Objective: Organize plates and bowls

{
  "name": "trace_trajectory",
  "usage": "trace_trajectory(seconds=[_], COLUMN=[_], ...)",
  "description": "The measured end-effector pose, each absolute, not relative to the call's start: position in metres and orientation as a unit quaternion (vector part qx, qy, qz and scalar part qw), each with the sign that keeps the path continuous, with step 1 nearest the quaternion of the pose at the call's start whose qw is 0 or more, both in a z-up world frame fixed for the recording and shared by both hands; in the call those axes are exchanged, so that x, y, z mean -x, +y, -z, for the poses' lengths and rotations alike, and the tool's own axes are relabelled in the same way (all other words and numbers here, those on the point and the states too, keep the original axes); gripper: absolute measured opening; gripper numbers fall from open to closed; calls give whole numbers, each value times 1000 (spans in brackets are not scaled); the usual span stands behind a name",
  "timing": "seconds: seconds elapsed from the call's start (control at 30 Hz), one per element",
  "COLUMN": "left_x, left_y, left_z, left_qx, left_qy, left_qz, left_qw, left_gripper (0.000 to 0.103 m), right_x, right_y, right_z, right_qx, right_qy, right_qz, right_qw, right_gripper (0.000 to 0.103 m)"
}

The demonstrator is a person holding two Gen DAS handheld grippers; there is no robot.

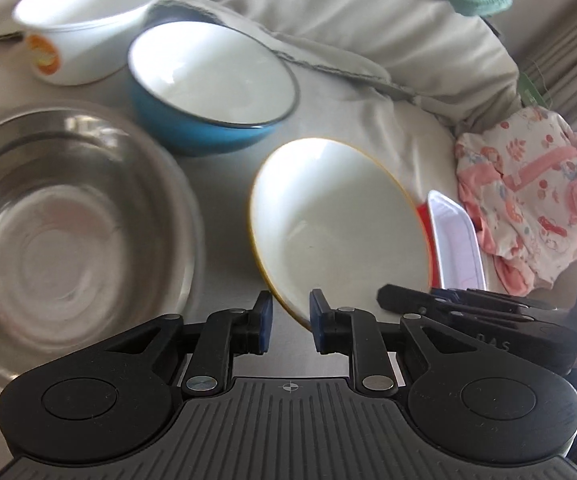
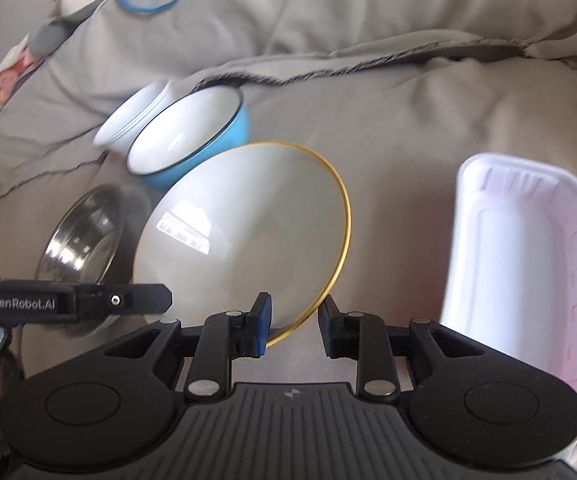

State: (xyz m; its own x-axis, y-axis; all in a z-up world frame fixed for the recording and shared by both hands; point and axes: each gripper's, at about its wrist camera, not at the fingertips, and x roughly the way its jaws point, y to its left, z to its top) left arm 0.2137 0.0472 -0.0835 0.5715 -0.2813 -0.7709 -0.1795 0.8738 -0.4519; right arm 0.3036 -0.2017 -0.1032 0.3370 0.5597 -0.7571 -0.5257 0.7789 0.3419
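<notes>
both tools grip the white yellow-rimmed ceramic bowl (image 2: pixel 248 232) — left tool (image 1: pixel 290 322) and right tool (image 2: pixel 294 322) nearly closed on its near rim, tilted off the bed. beside it, steel bowl (image 1: pixel 68 208), blue enamel bowl (image 1: pixel 212 80), white printed bowl (image 1: pixel 84 20), white foam tray (image 2: pixel 528 256) — none stacked yet.

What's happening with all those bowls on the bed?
A person is tidying dishes with a gripper in each hand. Both the left gripper and the right gripper pinch the rim of the yellow-rimmed white bowl, which is tilted. Nearby on the grey blanket wait a steel bowl, a blue bowl, a white bowl with an orange mark and a white tray.
</notes>
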Motion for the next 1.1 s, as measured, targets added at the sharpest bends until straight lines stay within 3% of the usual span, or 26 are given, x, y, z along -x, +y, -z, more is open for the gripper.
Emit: trace_trajectory(seconds=[0.3, 1.0, 1.1], left_x=[-241, -218, -221], left_y=[51, 50, 49], left_z=[85, 82, 81], left_qx=[238, 209, 208], left_qy=[446, 475, 470], left_qz=[-6, -7, -10], left_qw=[863, 855, 858], left_gripper=[24, 24, 31], right_x=[-351, -301, -301], right_y=[-193, -191, -190], right_z=[117, 124, 123], right_qx=[-80, -75, -75], right_qy=[463, 461, 461], right_qz=[-293, -312, -310], right_qw=[832, 827, 828], right_gripper=[27, 30, 30])
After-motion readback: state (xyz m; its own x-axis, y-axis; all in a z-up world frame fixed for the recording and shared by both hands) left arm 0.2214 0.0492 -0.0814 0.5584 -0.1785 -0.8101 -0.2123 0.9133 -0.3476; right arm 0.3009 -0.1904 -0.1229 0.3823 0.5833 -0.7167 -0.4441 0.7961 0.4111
